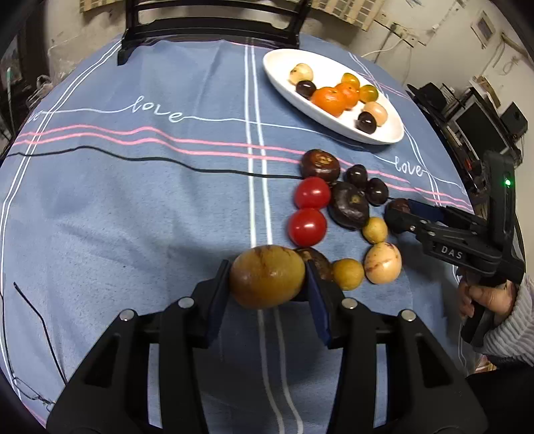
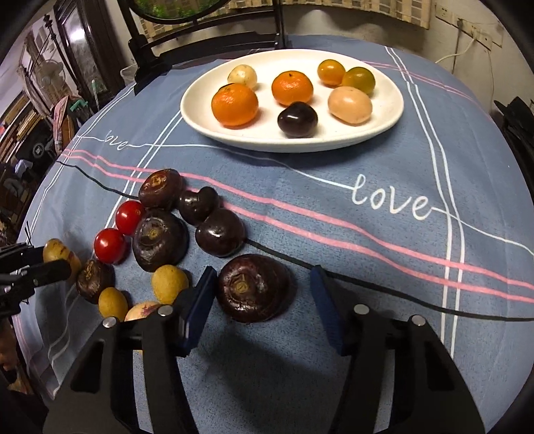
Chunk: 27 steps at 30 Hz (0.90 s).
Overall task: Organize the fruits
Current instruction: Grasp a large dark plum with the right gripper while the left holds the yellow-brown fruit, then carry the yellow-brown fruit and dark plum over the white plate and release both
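My left gripper is shut on a large yellow-brown fruit, held at the near edge of a fruit pile. My right gripper is open around a dark round fruit on the cloth; the left pad is close to it, the right one stands apart. It also shows in the left wrist view. The pile holds two red tomatoes, dark fruits and small yellow fruits. A white oval plate at the back holds tangerines, a dark fruit and several pale and yellow fruits.
A blue striped tablecloth with "love" lettering covers the round table. A black chair back stands at the far edge. A thin black cord runs across the cloth. Shelves and clutter surround the table.
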{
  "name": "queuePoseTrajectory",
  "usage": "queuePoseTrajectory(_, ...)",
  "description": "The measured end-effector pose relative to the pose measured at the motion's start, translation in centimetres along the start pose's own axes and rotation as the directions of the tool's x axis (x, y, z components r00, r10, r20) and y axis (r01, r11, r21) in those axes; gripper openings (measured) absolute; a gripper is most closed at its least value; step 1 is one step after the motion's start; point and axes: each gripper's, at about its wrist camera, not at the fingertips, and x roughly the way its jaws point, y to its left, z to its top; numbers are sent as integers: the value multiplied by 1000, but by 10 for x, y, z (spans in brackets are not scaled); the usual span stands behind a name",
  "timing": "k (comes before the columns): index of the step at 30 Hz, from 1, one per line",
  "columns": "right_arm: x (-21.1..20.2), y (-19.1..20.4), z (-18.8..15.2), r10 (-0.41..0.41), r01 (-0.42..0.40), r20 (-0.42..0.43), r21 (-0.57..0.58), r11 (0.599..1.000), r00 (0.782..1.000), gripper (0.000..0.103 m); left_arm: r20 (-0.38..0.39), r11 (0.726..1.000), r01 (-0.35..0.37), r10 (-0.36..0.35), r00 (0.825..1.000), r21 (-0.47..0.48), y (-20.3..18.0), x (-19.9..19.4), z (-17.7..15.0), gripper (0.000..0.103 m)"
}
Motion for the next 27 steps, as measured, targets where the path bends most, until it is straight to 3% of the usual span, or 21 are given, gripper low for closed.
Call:
queuePoseTrajectory(4, 0, 5, -1, 7, -7, -4, -17, 1000, 1000, 44, 0, 1000, -12, 12, 1000, -11, 6, -2, 1, 45)
queuePoseTrajectory(12, -13, 8, -8, 13, -13, -2, 0, 1000, 1000, 43, 20, 1000, -24, 24, 1000, 5, 3, -9, 0, 45)
queuePoseTrajectory(27, -116, 27, -47, -35, 31, 154, 31, 999, 987, 44, 126, 988, -6, -14, 992, 156, -36, -49, 2, 45)
